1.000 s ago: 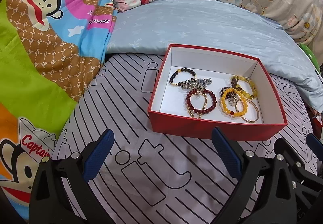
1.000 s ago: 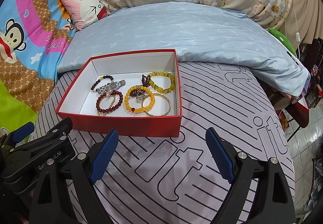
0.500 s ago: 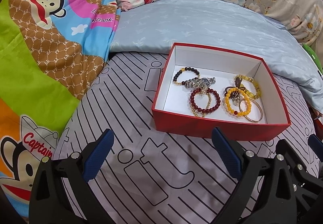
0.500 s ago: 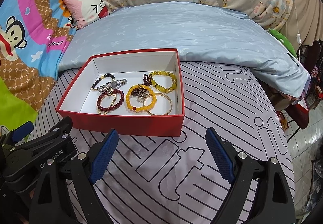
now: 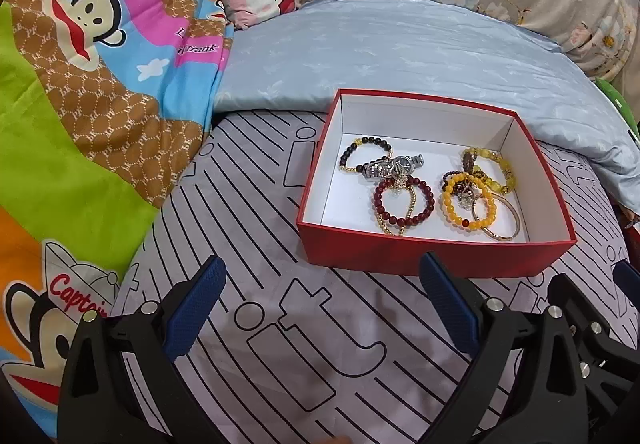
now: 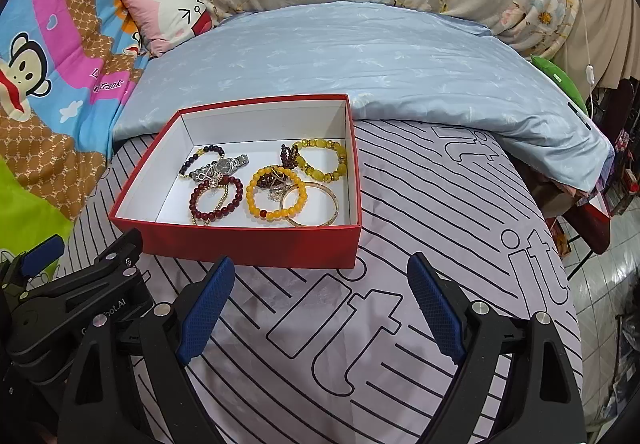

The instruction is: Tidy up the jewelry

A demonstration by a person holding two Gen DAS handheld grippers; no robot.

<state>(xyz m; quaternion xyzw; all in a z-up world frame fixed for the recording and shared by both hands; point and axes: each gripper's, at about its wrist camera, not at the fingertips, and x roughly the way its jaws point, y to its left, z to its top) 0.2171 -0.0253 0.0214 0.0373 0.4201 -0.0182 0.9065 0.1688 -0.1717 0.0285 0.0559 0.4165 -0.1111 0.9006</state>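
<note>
Meanwhile both tongs, left (image 5: 322, 304) and right (image 6: 320, 302), hover released before the red box (image 6: 256, 246).

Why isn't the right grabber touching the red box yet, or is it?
Apart. In the right wrist view, the open right gripper hangs in front of the red box, and striped bedsheet shows between its jaws and the box's front wall.

An open red box (image 6: 256, 244) with white lining sits flat on the striped bed, holding beaded bracelets (image 6: 216, 199), a silver watch (image 6: 224, 167) and a gold bangle (image 6: 310, 209).
</note>
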